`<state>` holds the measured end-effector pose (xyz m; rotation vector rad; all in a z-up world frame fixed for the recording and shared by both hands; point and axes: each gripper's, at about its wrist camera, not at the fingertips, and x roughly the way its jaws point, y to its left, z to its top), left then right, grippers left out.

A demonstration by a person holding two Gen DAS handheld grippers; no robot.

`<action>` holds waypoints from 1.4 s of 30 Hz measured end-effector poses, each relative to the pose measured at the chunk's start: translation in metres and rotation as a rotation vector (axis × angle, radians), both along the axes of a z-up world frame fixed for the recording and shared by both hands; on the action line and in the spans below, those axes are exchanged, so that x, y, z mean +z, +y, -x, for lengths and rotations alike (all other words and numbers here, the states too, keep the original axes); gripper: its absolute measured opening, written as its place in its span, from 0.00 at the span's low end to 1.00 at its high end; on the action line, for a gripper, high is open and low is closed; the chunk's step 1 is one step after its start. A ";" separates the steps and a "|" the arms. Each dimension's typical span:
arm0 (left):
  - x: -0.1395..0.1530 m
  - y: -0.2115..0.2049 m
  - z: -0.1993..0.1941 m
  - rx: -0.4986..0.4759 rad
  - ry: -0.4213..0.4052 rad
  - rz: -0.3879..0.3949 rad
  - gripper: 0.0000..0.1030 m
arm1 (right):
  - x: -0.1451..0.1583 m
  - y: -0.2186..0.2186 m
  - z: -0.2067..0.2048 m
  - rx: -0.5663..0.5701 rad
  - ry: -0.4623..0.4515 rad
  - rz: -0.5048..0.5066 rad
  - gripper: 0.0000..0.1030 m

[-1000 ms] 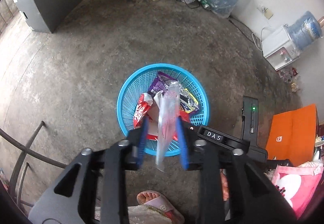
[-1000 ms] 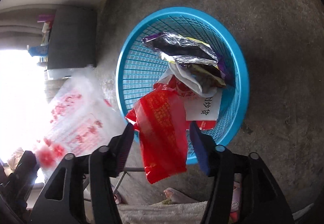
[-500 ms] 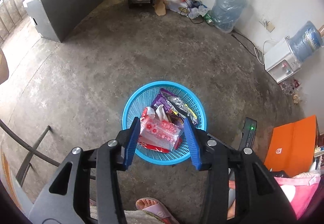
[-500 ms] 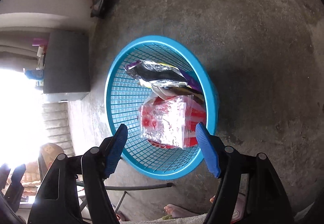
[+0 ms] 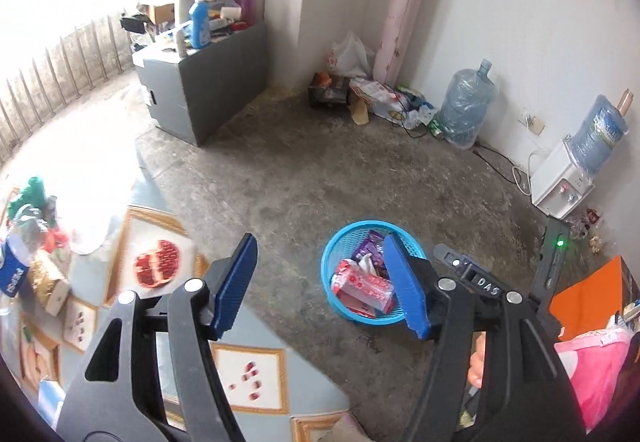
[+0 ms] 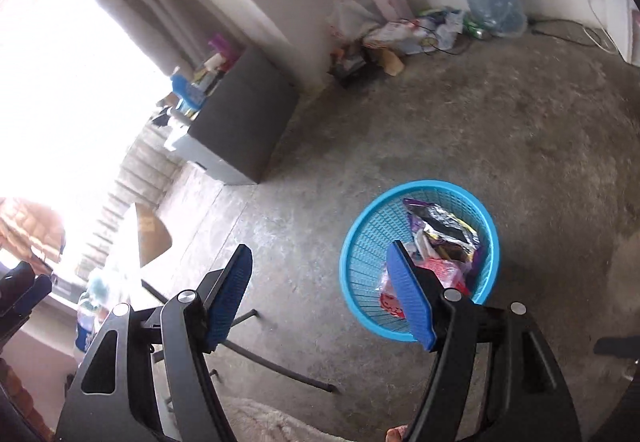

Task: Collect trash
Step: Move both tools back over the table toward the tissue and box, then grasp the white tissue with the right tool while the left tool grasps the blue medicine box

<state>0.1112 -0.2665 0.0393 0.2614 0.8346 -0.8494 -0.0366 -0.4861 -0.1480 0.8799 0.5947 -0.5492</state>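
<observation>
Jaws of left gripper [image 5: 320, 286] and right gripper [image 6: 320, 296] both spread apart, holding nothing; blue trash basket [image 5: 336, 242] on concrete floor, partly behind each right-hand jaw, containing snack wrappers [image 5: 362, 284]

Wrappers [image 5: 362, 284] in basket [image 5: 332, 250], on floor [image 5: 320, 170]

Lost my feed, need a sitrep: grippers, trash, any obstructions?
Left gripper open, empty. Right gripper open, empty. Wrappers in the blue basket on the floor. Nothing blocking the basket; table at left.
</observation>
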 end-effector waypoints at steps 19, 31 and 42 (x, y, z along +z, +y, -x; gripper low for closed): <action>0.016 0.279 0.005 0.479 -0.118 -0.026 0.65 | 0.082 0.165 -0.069 0.548 -0.036 -0.003 0.66; -0.040 0.346 0.017 0.548 0.065 0.044 0.65 | 0.062 0.249 -0.112 0.780 0.063 -0.091 0.66; -0.092 0.364 -0.006 0.557 0.228 0.087 0.50 | 0.055 0.319 -0.161 0.980 0.079 -0.081 0.63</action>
